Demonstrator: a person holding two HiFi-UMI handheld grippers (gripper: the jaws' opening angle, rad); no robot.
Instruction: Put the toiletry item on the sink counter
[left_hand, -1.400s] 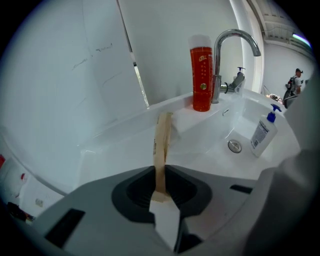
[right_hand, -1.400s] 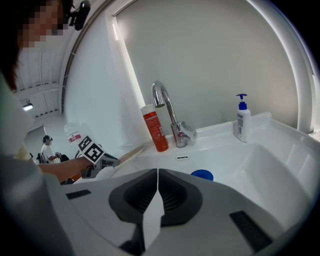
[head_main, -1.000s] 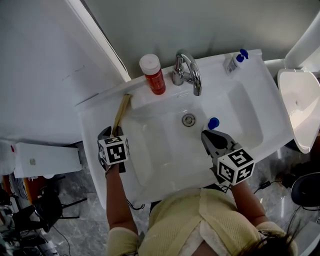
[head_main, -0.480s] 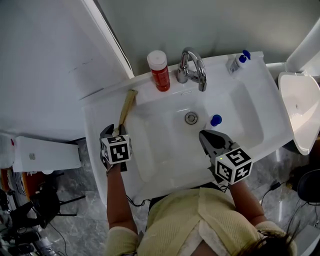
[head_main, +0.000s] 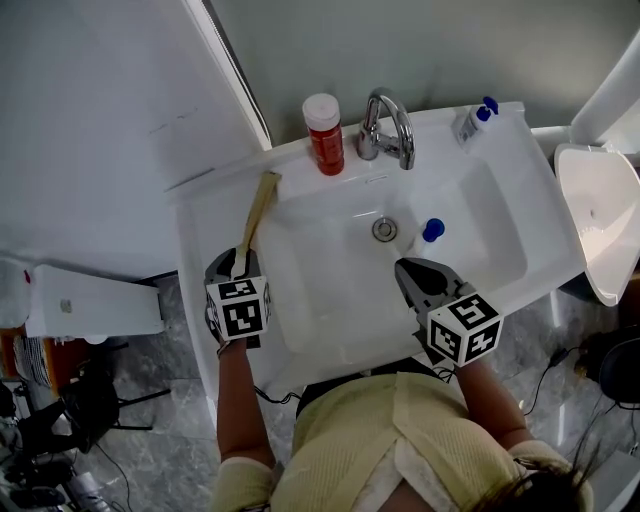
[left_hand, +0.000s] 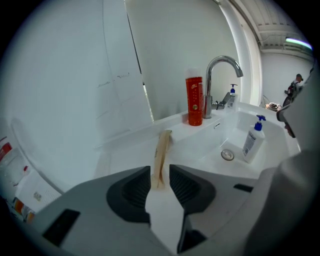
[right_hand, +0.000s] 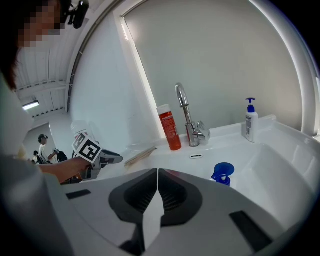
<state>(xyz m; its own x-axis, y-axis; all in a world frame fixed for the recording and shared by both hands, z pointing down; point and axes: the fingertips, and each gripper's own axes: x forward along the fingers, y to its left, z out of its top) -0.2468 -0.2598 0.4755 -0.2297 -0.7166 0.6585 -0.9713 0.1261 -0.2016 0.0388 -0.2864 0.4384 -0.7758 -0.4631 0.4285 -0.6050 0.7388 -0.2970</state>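
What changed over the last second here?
The left claw eased back toward the person a little, its jaws just closing slightly yet open, the stick's near end loose between them. The stick, red bottle and pump bottle in the basin stayed put.

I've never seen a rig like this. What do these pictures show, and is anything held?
A person stands at a white sink holding a gripping tool in each hand. One picture comes from a head camera looking down; the other two come from cameras riding on each tool. On the counter are a tan flat stick, a red bottle beside the tap, and a pump bottle at the back corner. A second pump bottle stands in the basin. The left tool, its jaws just closed slightly, is open around the stick's near end without pressing it. The right tool is shut and empty.
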